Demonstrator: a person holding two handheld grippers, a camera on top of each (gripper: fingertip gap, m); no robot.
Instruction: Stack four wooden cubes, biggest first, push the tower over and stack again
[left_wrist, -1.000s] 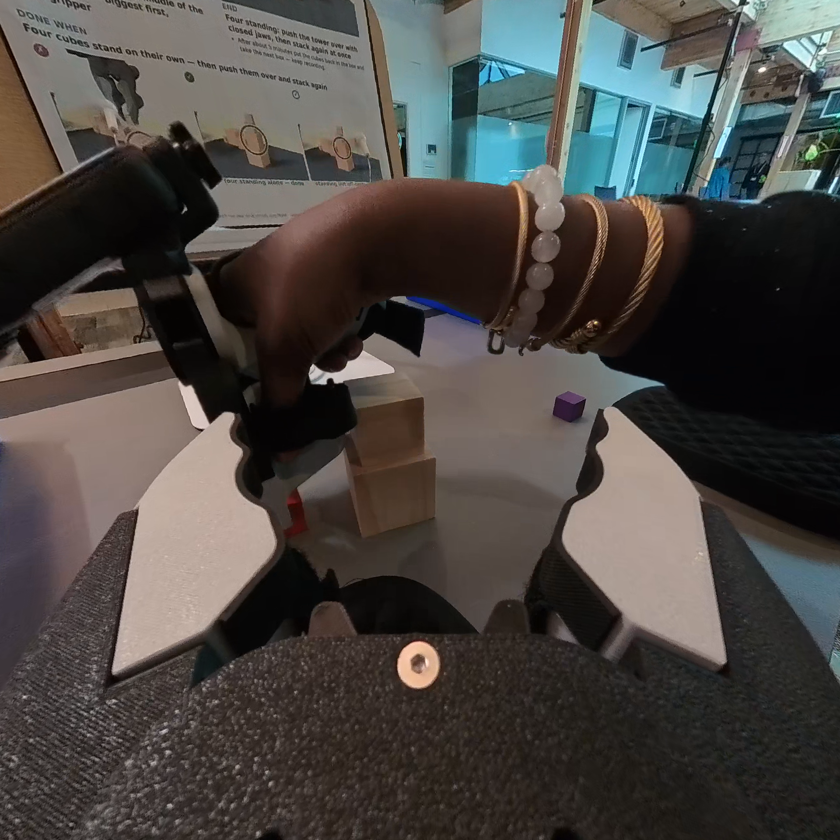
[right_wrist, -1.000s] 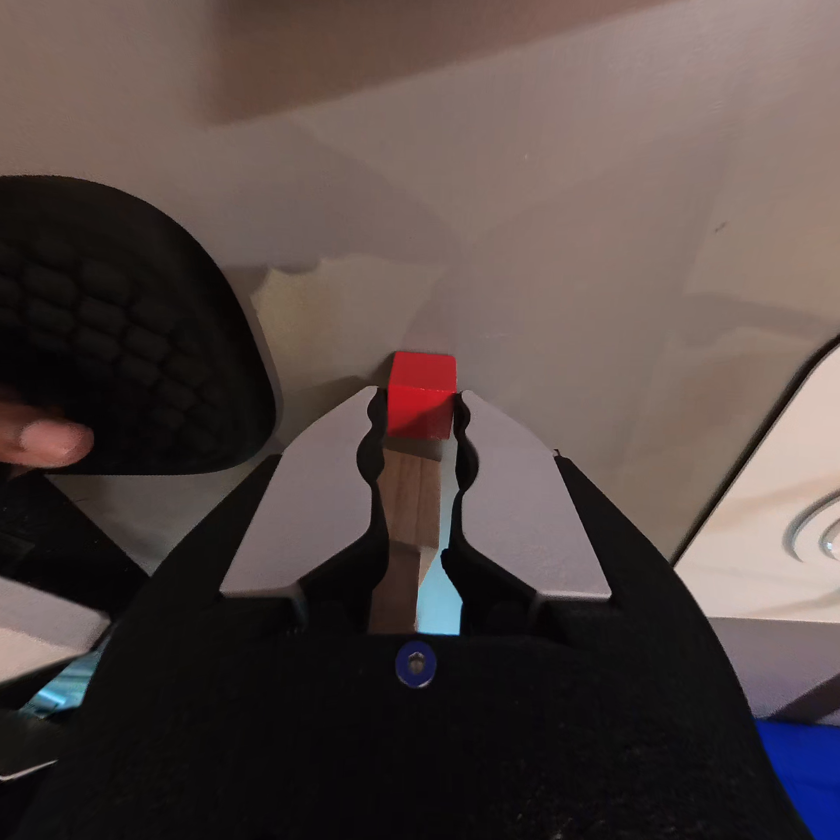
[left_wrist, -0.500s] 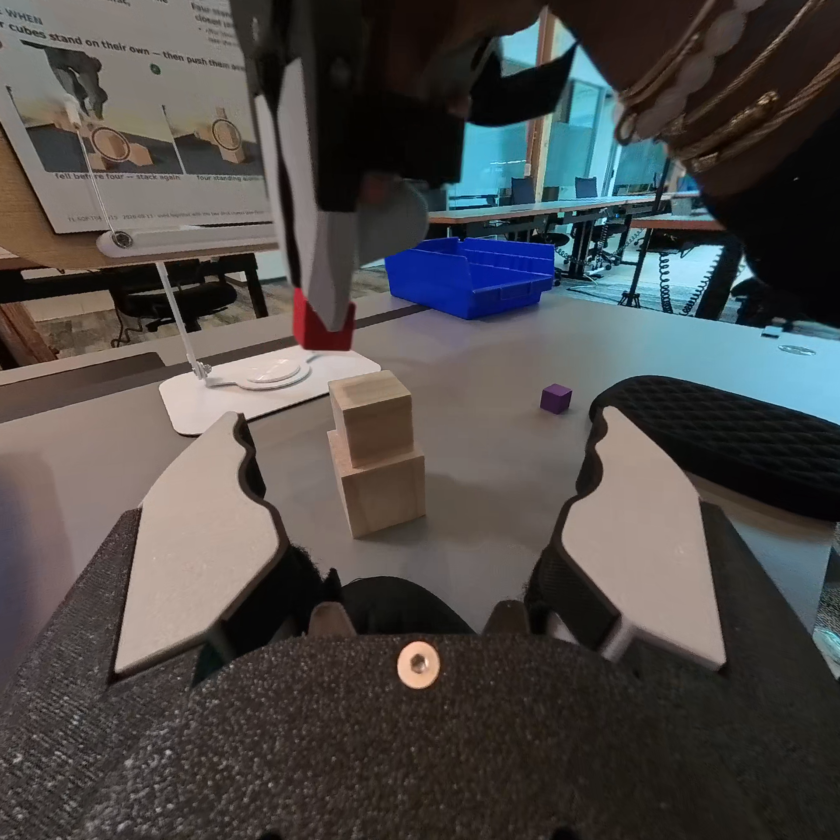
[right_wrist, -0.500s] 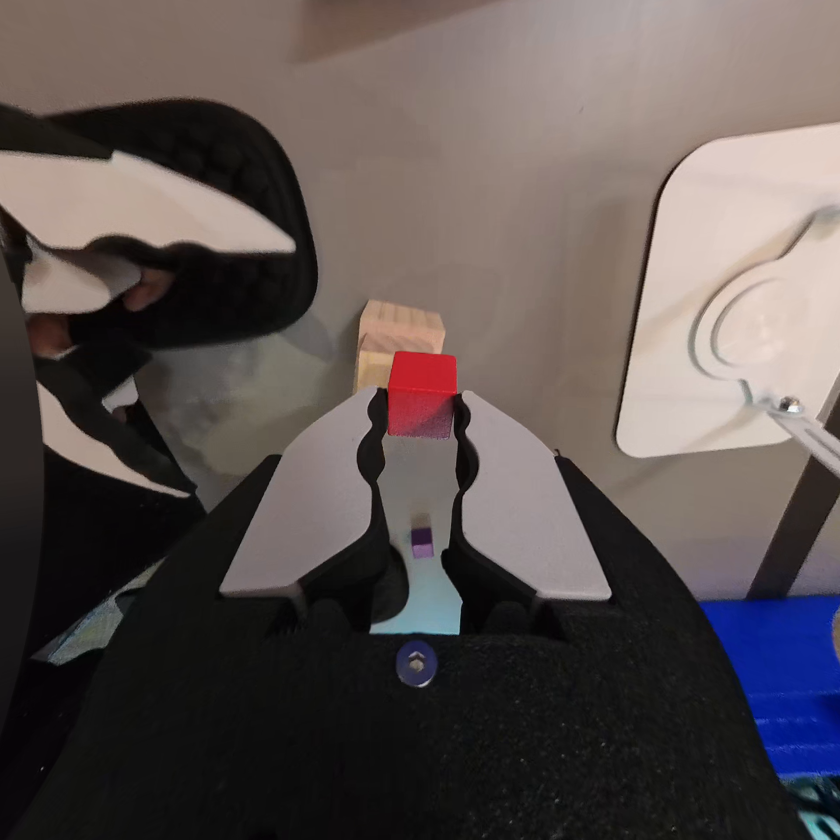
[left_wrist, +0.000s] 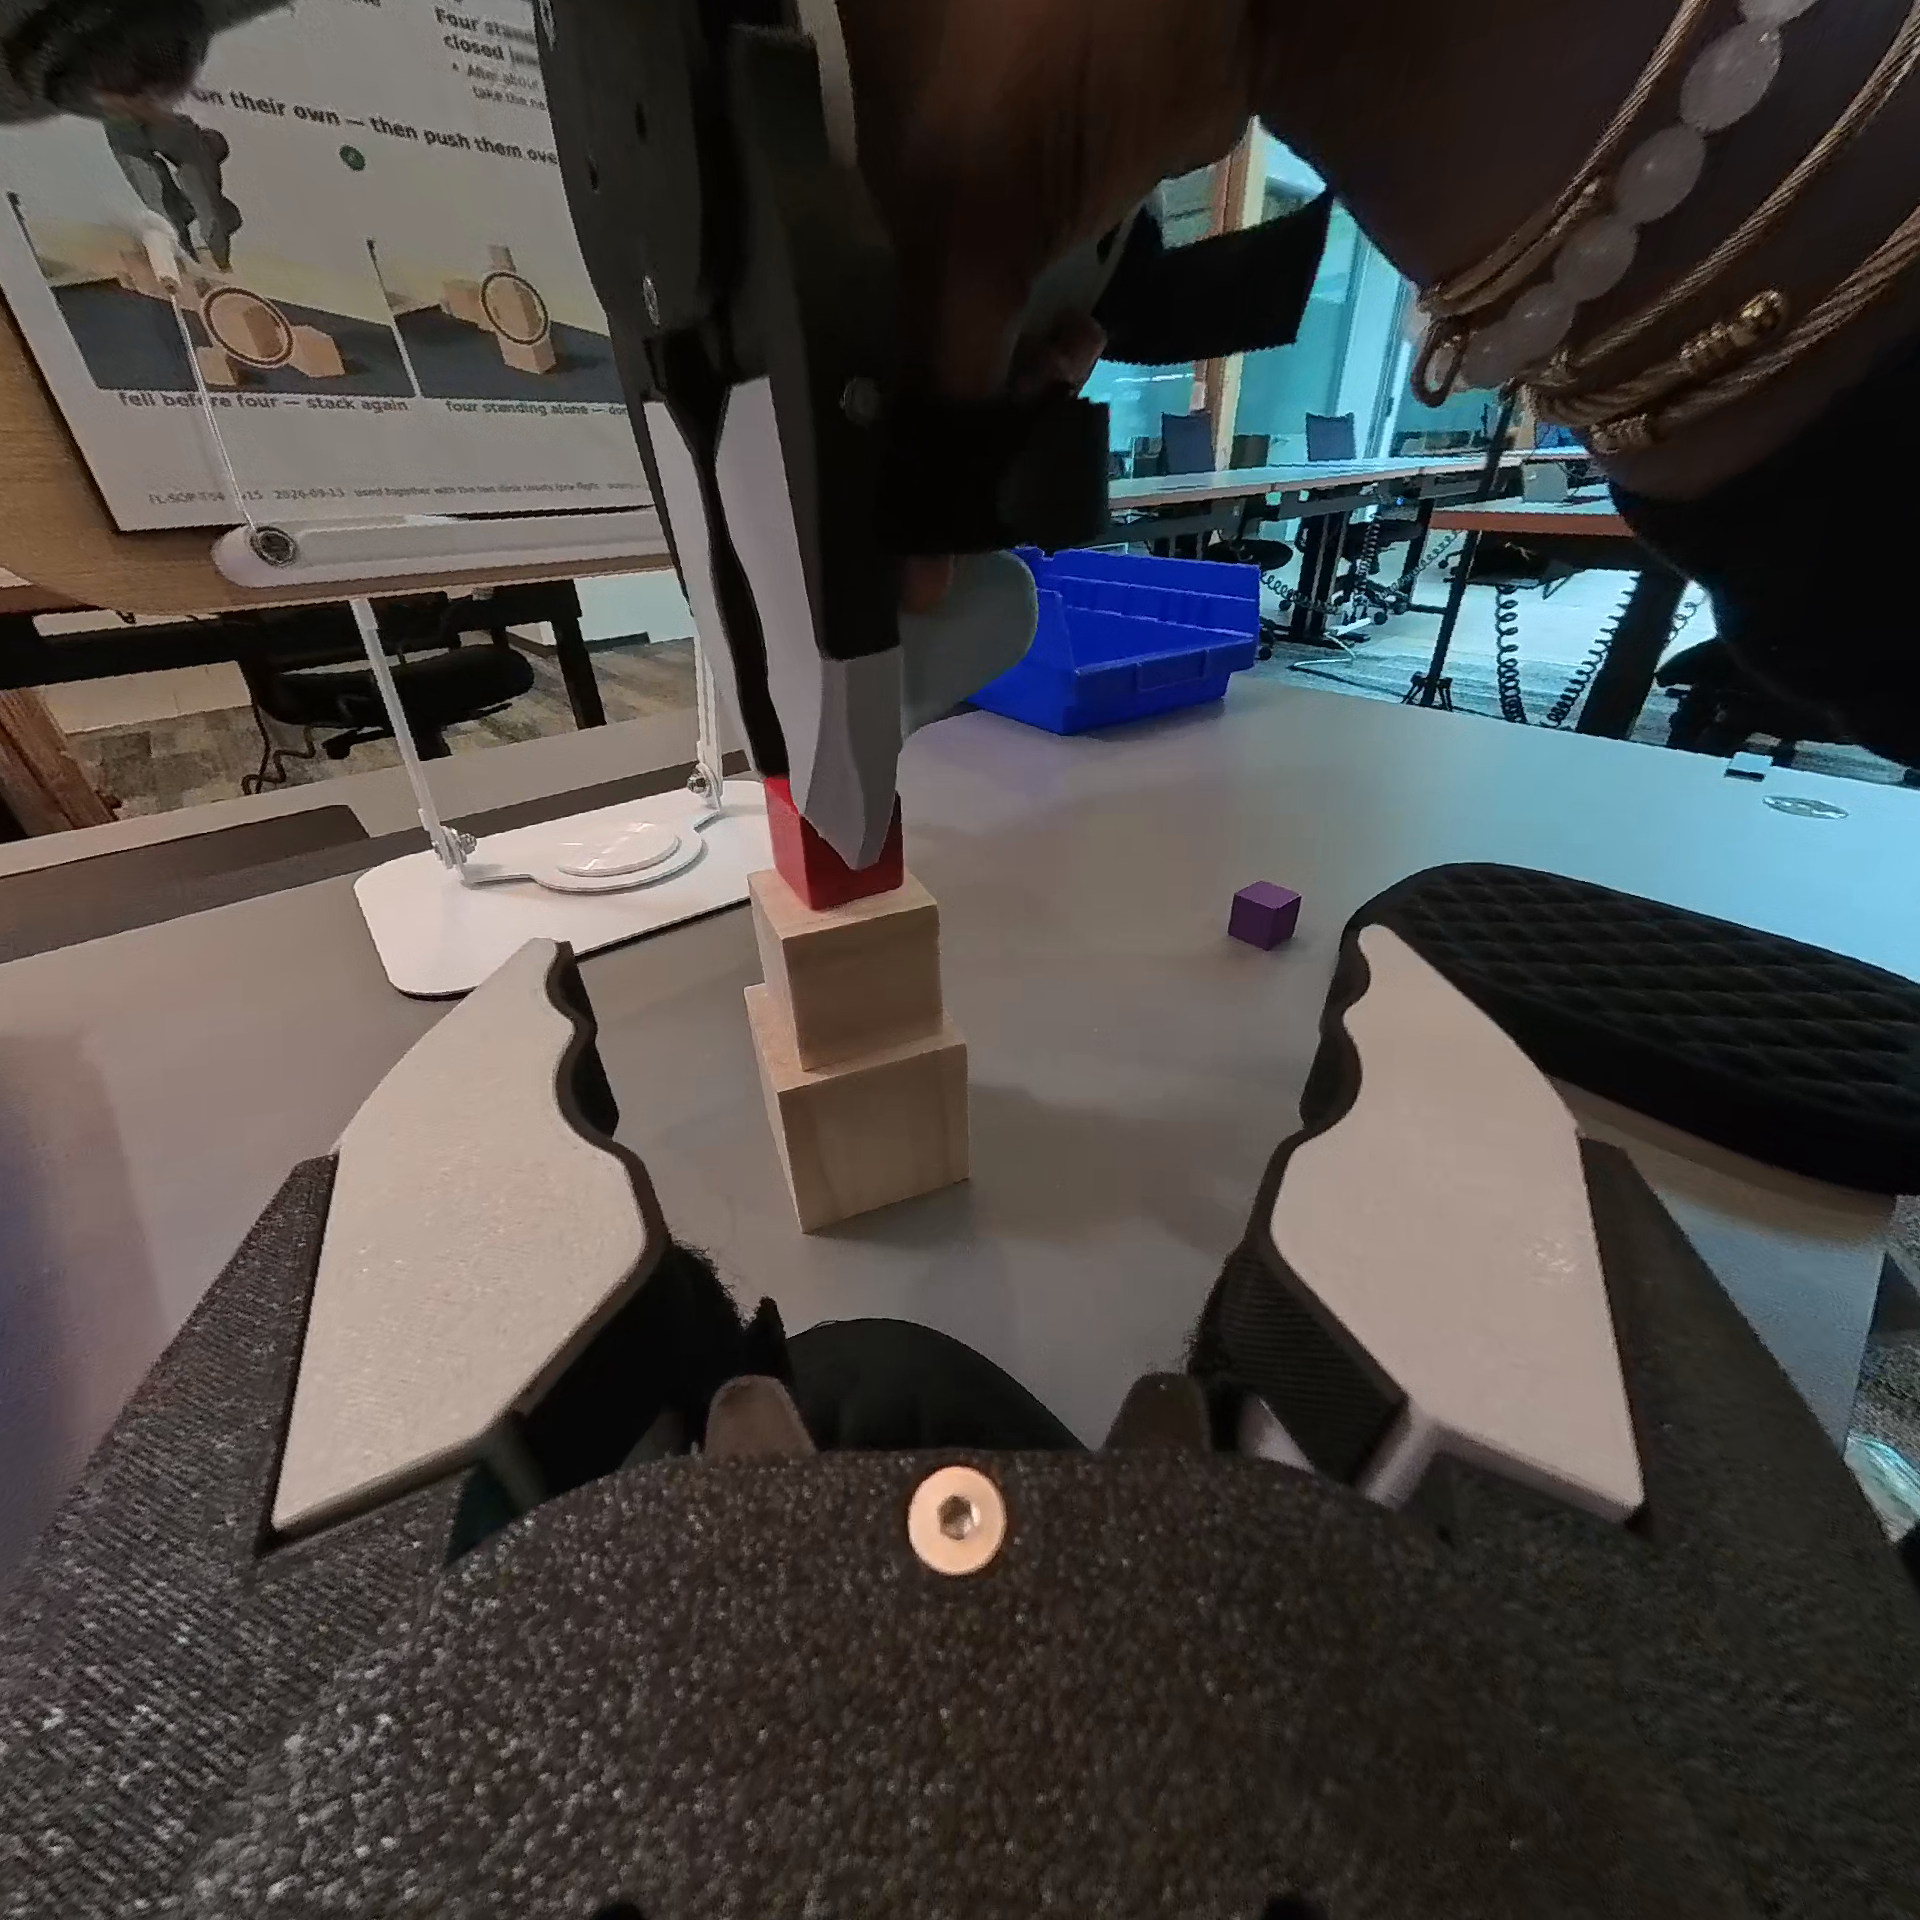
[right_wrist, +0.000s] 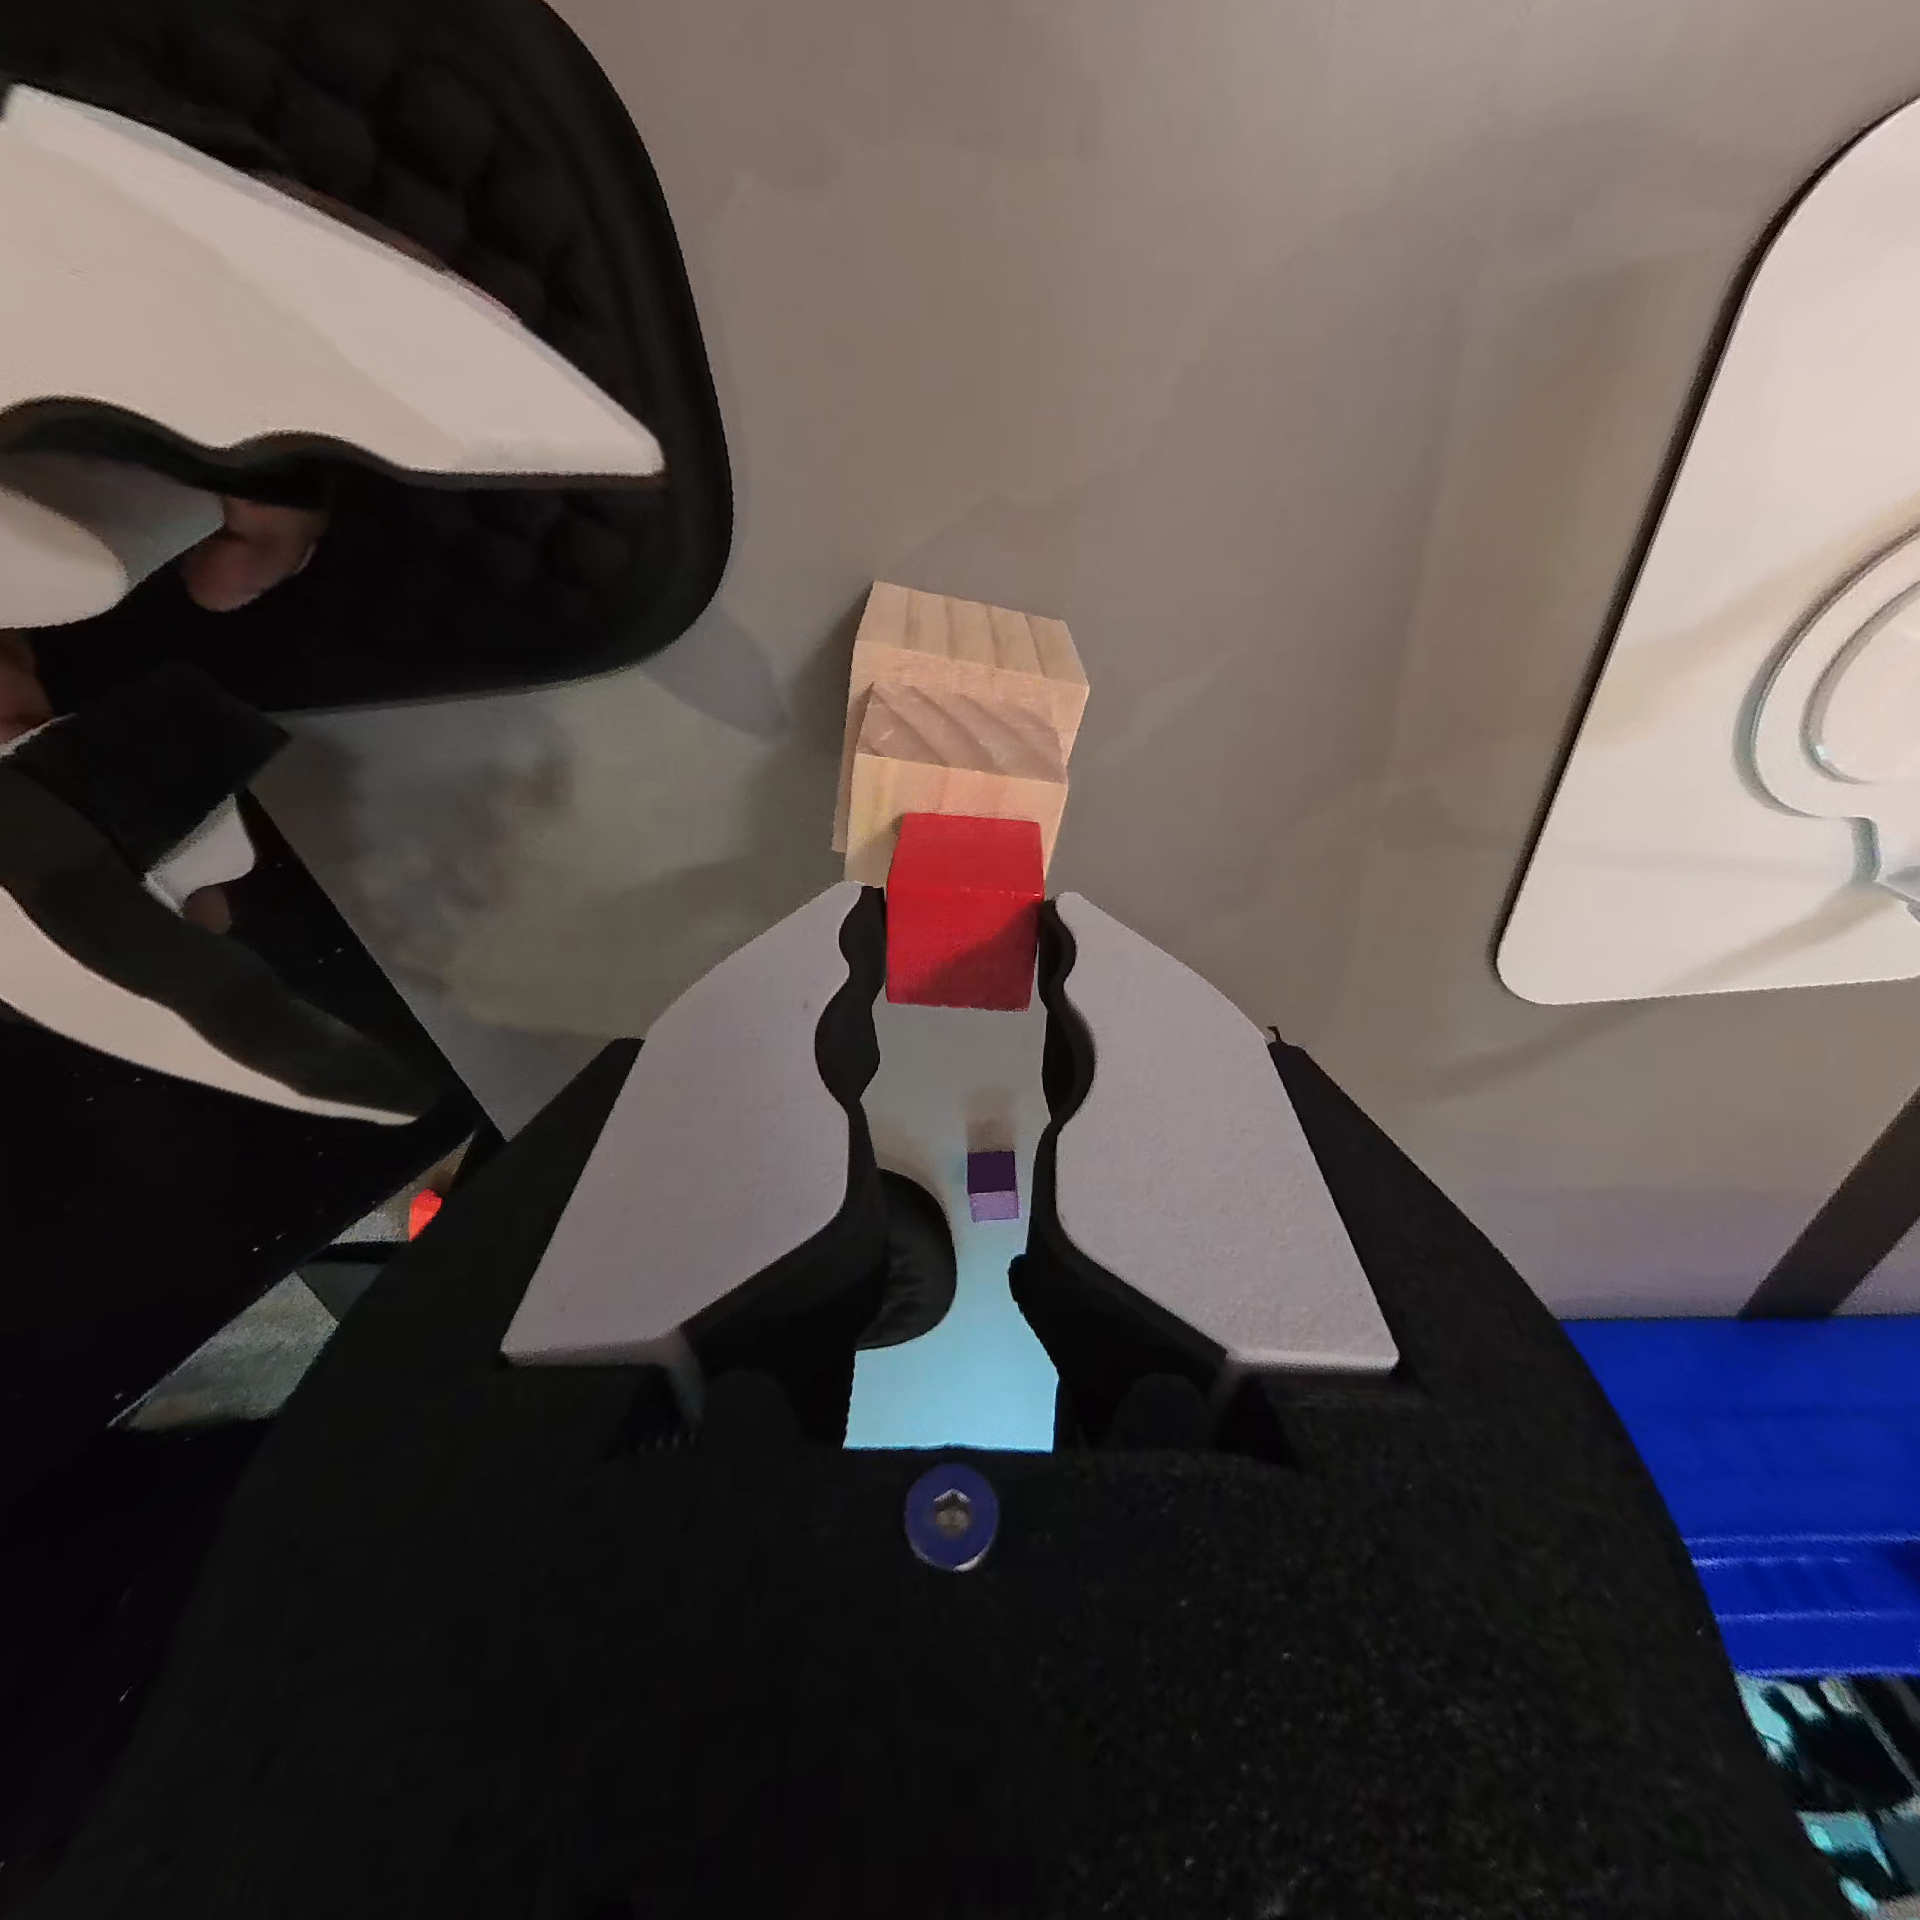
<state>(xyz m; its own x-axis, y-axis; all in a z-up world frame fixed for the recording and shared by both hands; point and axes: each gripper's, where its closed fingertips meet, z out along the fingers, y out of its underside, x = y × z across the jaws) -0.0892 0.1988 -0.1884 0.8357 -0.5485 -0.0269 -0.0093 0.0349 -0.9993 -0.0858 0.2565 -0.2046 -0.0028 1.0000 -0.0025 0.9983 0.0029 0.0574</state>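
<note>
2 grippers: right gripper (right_wrist: 961, 914) pinching red cube (right_wrist: 961, 909) atop 2 stacked wooden blocks (left_wrist: 852, 1039); left gripper (left_wrist: 956, 1039) spread wide.

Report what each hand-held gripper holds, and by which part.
Right hand-held gripper: red cube, pinched at the fingertips by two opposite side faces, at the top of the wooden blocks. Left hand-held gripper: wide open, holding nothing.
</note>
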